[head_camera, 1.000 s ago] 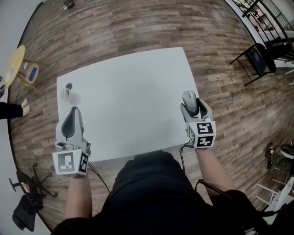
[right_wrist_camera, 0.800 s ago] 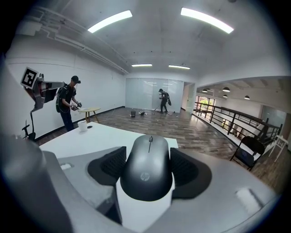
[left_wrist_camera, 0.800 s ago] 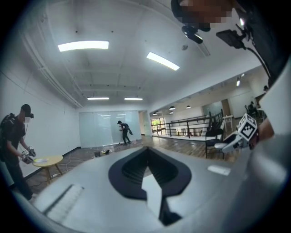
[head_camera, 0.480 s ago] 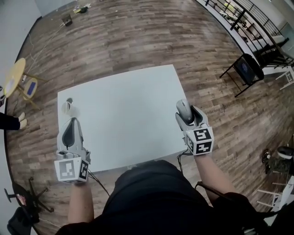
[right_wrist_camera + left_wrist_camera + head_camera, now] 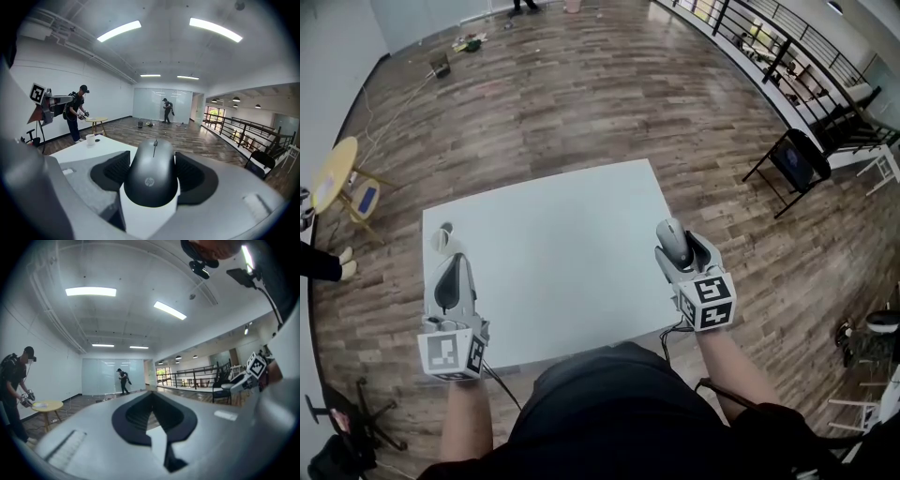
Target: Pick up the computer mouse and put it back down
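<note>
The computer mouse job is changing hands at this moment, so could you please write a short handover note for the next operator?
Right gripper: shut on the mouse, which sits lengthwise between the jaws, near the right edge of the table and apparently lifted off it.
Left gripper: jaws together, holding nothing, by the table's left edge near a cup.
Done: the mouse is picked up.
Left to do: lower it onto the table, open the right jaws and back away.
</note>
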A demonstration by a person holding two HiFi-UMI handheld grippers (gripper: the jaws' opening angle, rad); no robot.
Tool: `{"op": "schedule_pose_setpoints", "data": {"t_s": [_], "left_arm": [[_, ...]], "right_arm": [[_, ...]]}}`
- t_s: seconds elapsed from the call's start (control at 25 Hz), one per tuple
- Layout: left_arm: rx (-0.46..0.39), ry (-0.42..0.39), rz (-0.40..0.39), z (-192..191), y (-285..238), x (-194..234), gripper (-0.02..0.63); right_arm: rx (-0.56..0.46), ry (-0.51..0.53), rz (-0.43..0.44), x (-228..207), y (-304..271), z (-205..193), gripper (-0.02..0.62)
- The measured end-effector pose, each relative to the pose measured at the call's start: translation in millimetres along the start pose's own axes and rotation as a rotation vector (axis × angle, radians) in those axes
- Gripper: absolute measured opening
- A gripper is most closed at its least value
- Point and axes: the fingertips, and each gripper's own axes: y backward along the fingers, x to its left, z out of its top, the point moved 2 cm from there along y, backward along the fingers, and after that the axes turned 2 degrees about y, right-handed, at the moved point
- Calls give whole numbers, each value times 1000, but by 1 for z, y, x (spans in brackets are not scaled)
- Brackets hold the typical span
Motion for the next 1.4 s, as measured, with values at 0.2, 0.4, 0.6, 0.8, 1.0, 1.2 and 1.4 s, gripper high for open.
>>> {"op": "schedule_pose_setpoints", "data": {"t_s": [0.2, 0.4, 0.6, 0.8, 1.0, 1.2, 1.4], "left_arm": [[-16, -15, -12, 6, -3, -2, 2], [-7, -30, -20, 9, -3, -5, 2], [-7, -40, -25, 11, 0, -7, 2], [6, -54, -25, 11, 5, -8, 2], [37, -42, -29, 6, 5, -6, 2], [66, -46, -42, 3, 2, -8, 2], [97, -60, -51, -4, -5, -12, 2]], "right_arm": [[-23, -7, -15, -4, 4, 5, 304], [-24, -21, -17, -5, 4, 3, 304], [-21, -31, -9, -2, 3, 1, 304], [-14, -40, 1, 2, 3, -5, 304], [-9, -51, 8, 7, 0, -6, 304], [5, -65, 15, 10, -5, -12, 304], [25, -89, 15, 6, -6, -24, 304]]}}
